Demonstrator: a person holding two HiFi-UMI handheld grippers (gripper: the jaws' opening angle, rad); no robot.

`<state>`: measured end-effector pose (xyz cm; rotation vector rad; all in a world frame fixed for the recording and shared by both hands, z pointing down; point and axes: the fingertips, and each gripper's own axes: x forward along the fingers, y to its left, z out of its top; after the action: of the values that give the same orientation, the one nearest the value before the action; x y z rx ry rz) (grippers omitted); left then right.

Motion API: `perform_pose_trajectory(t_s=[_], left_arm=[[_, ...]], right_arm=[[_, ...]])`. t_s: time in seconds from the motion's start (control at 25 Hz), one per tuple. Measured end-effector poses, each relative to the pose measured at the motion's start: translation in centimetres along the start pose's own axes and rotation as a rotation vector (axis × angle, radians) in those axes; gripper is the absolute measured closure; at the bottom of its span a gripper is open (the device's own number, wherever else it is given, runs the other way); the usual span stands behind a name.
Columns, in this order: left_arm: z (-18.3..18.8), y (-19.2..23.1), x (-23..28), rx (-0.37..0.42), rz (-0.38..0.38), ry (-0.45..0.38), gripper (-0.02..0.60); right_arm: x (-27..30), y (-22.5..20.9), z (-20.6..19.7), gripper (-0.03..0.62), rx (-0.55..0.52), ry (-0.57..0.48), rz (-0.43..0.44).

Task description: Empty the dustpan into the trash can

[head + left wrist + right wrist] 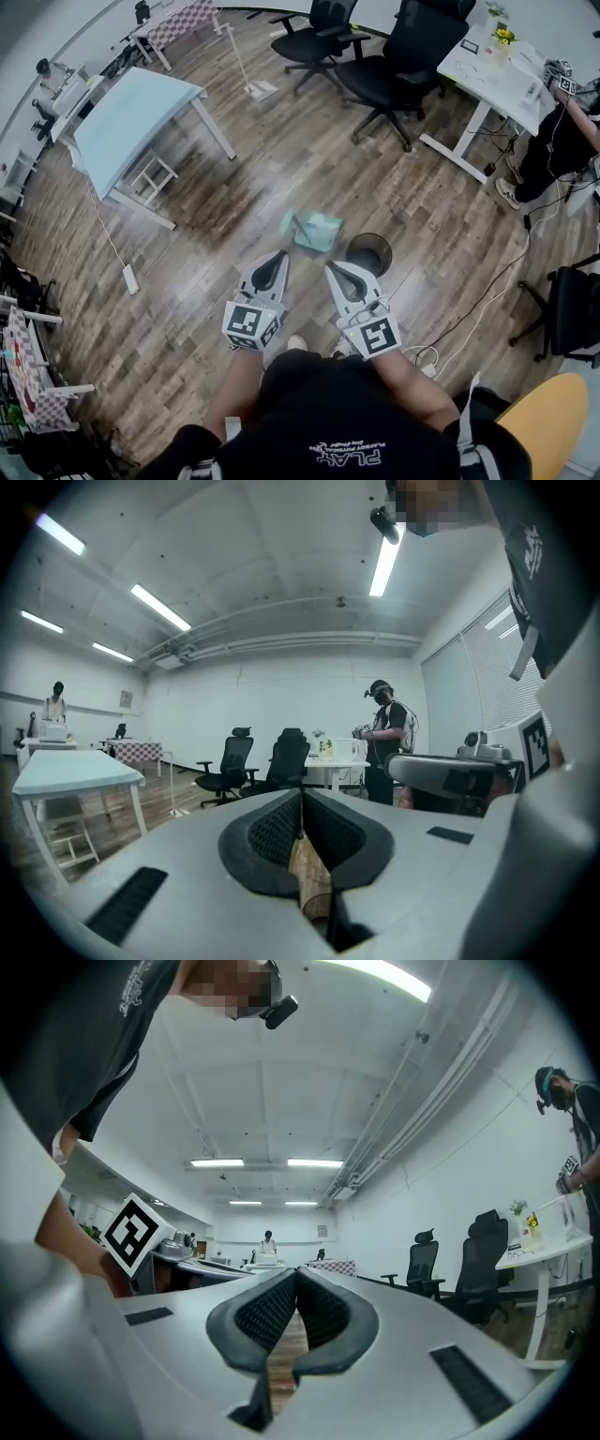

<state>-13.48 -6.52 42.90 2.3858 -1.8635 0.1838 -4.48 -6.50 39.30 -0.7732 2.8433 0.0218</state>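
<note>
Left claw (277,258) and right claw (337,270) — both clenched, empty — aim at the dustpan (315,231), seemingly parked beside the trash can (368,253) for easy tipping.

Floor (281,169): brown wood planks.
- Centre: green dustpan (314,232), with a black trash can (368,253) just beside it on the right.
- Left: white power strip (130,279) with cord.
- Upper left: blue-topped surface (131,112), with a stool (153,176) beneath.
- Top: two black chairs (398,56).
- Right: white surface (492,80) and loose cables (487,291).
</note>
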Motion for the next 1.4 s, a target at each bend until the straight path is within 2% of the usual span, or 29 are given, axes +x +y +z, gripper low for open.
perform_pose_trajectory(t_s=[0.2,0.44,0.64,1.08,1.4], left_arm=[[-1.2,1.5,1.9,-0.001,0.005,0.035,0.556],[-2.4,4.2,4.3,-0.013,-0.018,0.054,0.557],[-2.8,7.0,6.4,-0.001,-0.055,0.062,0.557],[-4.8,14.4,10.3,-0.026,-0.134,0.081,0.556],[-7.0,16.7,12.5,-0.033,-0.226,0.118,0.555]], right_arm=[[1.2,-1.9,-1.6,0.569,0.022,0.025,-0.033],[3.7,-4.1,-3.4,0.569,-0.020,0.054,-0.076],[6.9,-5.2,-4.2,0.569,-0.067,0.076,-0.102],[14.1,-6.7,-7.4,0.569,-0.119,0.137,-0.175],[16.5,-7.5,-9.7,0.569,-0.140,0.192,-0.240]])
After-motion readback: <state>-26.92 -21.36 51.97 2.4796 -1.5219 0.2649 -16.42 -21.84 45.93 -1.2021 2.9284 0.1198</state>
